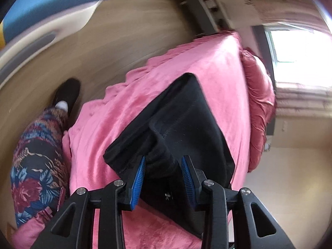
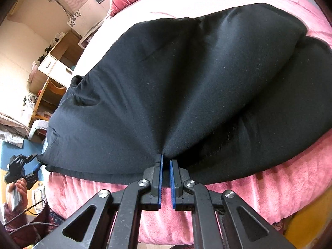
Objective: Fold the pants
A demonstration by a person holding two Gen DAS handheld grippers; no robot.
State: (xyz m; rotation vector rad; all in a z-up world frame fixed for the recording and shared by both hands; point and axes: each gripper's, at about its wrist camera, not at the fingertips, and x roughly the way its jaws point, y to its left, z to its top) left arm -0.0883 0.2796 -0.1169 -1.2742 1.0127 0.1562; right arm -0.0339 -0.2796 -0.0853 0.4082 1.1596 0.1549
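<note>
The black pants (image 2: 197, 87) lie spread on the pink blanket (image 2: 259, 191) that covers the bed, near its edge. The right gripper (image 2: 166, 161) has its blue pads nearly together, pinching the pants' near hem into a gathered pucker. The left gripper (image 1: 164, 161), at the pants' end, stands spread with bunched black cloth between its fingers (image 1: 138, 178), not clamped.
</note>
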